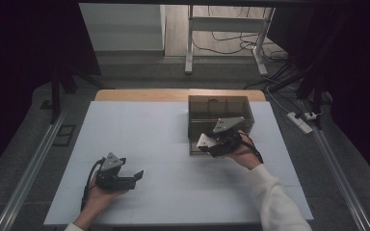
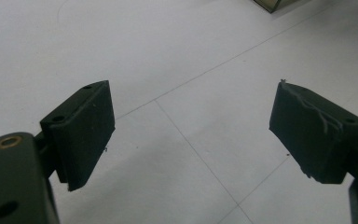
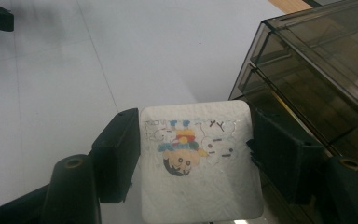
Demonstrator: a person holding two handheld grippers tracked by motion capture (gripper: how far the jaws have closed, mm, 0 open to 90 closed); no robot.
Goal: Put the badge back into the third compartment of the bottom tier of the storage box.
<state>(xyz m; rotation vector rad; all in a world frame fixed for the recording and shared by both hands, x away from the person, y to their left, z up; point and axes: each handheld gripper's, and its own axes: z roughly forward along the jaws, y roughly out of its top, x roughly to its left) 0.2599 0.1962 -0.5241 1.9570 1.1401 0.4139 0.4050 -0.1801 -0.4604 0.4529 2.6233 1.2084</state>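
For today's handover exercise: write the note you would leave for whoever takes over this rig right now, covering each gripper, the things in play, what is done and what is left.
Right gripper: jaws closed on a white square tissue packet with a cartoon print, held above the table beside the front of the smoky translucent plastic drawer box.
Left gripper: open, holding nothing, resting low over the white table mat on the left.
Done: packet picked up.
Left: probably putting the packet into the box; whether a drawer is open cannot be told.

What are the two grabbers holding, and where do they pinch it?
The right gripper holds a white tissue pack with a cartoon picture, pinched by its two opposite side edges. The left gripper is open and holds nothing.
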